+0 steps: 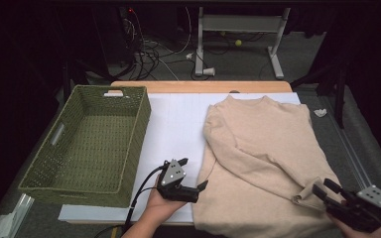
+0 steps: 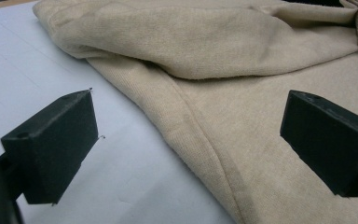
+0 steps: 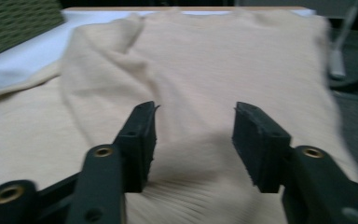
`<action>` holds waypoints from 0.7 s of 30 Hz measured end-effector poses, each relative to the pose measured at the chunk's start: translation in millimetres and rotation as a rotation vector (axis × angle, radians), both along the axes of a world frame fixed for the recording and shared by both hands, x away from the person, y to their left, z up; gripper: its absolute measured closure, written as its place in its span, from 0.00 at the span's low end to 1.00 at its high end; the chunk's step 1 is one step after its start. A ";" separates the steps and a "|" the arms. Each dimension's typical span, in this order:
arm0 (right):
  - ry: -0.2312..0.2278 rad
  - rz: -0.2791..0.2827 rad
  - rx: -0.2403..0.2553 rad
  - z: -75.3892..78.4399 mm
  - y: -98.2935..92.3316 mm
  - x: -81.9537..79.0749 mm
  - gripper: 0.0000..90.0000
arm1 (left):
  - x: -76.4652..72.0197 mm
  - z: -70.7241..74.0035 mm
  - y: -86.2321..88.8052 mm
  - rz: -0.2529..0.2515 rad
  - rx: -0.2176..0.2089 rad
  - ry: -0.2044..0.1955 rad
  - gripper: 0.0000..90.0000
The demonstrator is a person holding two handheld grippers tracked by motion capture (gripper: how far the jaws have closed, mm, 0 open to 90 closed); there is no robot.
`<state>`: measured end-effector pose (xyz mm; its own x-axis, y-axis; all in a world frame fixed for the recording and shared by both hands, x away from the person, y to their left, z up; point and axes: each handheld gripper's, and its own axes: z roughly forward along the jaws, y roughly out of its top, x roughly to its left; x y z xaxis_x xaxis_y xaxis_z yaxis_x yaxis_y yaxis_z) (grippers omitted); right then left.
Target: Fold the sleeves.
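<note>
1. A beige sweater is laid flat on the white-covered tabletop, to the right of a green woven basket.
2. One sleeve is folded diagonally across the sweater's front, its cuff near the sweater's lower right edge.
3. The left gripper is held at the sweater's left hem edge, its jaws spread wide with nothing between them.
4. The right gripper is held just beside the cuff, its jaws parted above the sweater, nothing clamped.
</note>
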<state>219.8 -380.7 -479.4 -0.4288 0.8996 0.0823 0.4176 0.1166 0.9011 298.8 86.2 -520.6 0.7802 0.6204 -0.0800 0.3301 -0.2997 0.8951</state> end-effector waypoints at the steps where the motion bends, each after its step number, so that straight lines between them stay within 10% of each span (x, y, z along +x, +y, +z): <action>1: 0.009 0.025 -0.020 -1.4 7.7 0.9 0.44 | 0.0 0.0 0.0 0.000 -0.001 0.000 0.03; 5: 0.116 0.100 -0.160 -20.9 30.8 7.6 0.31 | -0.9 -0.1 -0.1 0.004 -0.001 -0.008 0.03; 7: 0.136 0.078 -0.223 -28.7 30.3 11.3 0.53 | -0.2 -0.1 0.1 0.002 -0.001 -0.003 0.03; 10: 0.095 0.082 -0.147 -20.0 16.1 6.1 0.87 | -0.5 -0.1 0.4 -0.002 -0.004 -0.005 0.03; 15: 0.008 -0.051 -0.104 -4.3 -17.2 -14.4 0.90 | -0.8 -0.1 0.5 -0.002 -0.006 -0.007 0.03; 21: 0.045 -0.223 -0.021 -14.5 -69.5 -38.2 0.80 | -0.1 0.0 -0.1 -0.013 -0.001 -0.002 0.03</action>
